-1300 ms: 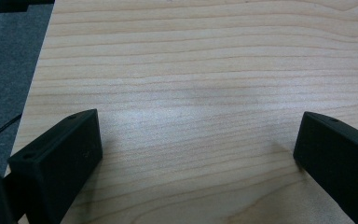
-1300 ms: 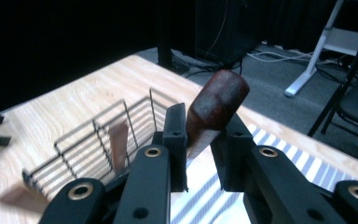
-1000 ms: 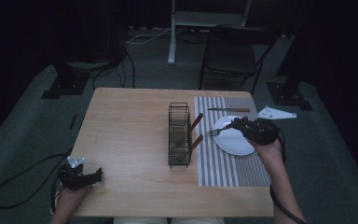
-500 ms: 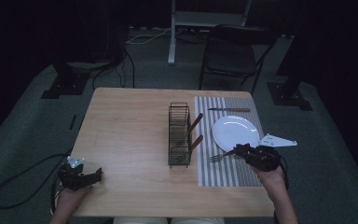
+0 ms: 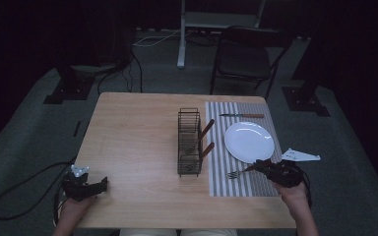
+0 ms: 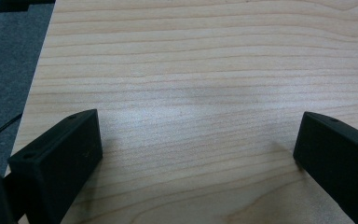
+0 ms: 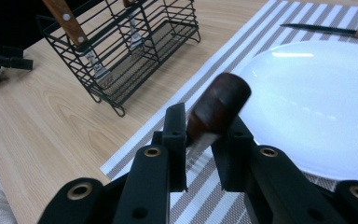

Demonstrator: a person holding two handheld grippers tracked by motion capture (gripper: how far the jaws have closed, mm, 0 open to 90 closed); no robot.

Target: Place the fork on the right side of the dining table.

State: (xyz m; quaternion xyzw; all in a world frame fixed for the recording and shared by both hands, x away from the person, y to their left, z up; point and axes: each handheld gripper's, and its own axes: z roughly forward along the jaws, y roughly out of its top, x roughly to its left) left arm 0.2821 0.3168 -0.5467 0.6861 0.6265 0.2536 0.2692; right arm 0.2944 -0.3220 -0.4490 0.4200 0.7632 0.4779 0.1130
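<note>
On the bench, my right gripper has come off the plate and down to the near part of the striped mat, its fingers clenched on the wooden handle of the fork. The fork now lies low over the mat just near of the plate, tines pointing toward the wire rack, so I judge the step in hand to be setting it down beside the plate. My left gripper has stayed at the near left corner, its fingers released and holding nothing.
</note>
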